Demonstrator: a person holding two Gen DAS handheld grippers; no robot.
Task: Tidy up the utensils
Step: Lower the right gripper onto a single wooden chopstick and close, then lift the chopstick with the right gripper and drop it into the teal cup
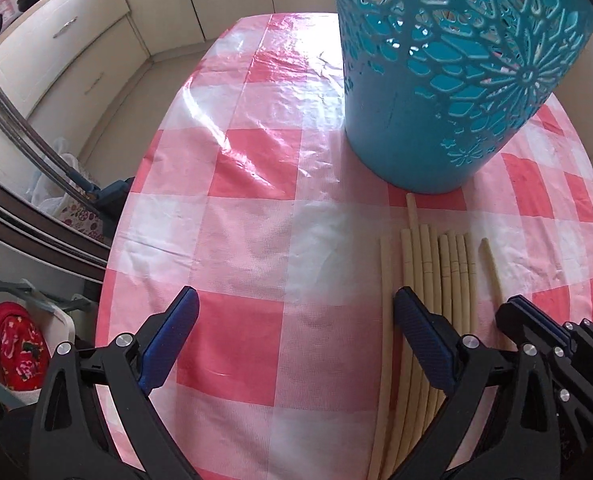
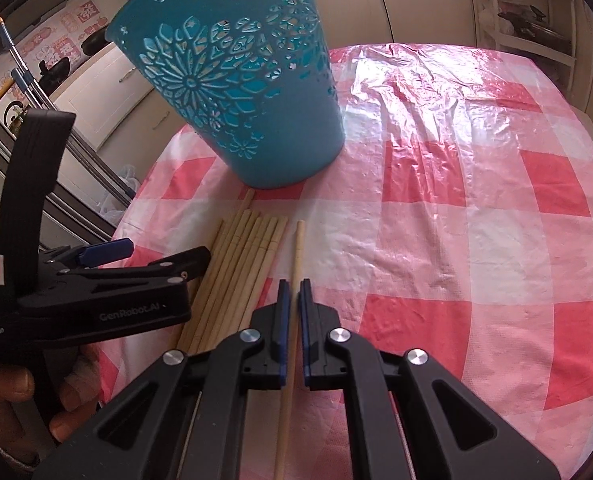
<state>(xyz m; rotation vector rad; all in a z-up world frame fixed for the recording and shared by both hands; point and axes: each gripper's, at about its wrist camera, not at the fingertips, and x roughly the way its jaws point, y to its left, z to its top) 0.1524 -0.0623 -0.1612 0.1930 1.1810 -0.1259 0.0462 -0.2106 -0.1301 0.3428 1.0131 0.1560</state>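
Held stick: one pale round wooden chopstick (image 2: 295,280), slim, plain; lies apart, just right of the bundle on the tablecloth.
My R gripper (image 2: 294,292): clenched on that single stick, blue pads both sides.
My L gripper (image 1: 296,320): released, jaws wide, nothing betw. them; hovers by the bundle's left edge.
Bundle: pale wooden chopsticks (image 2: 240,264), approx 9, side by side, tips toward the bin.
Bin: 1 teal plastic basket w/ cut-out flower pattern (image 2: 256,120), upright, just beyond the tips.
Surface: pink-white checked plastic tablecloth (image 2: 456,240).
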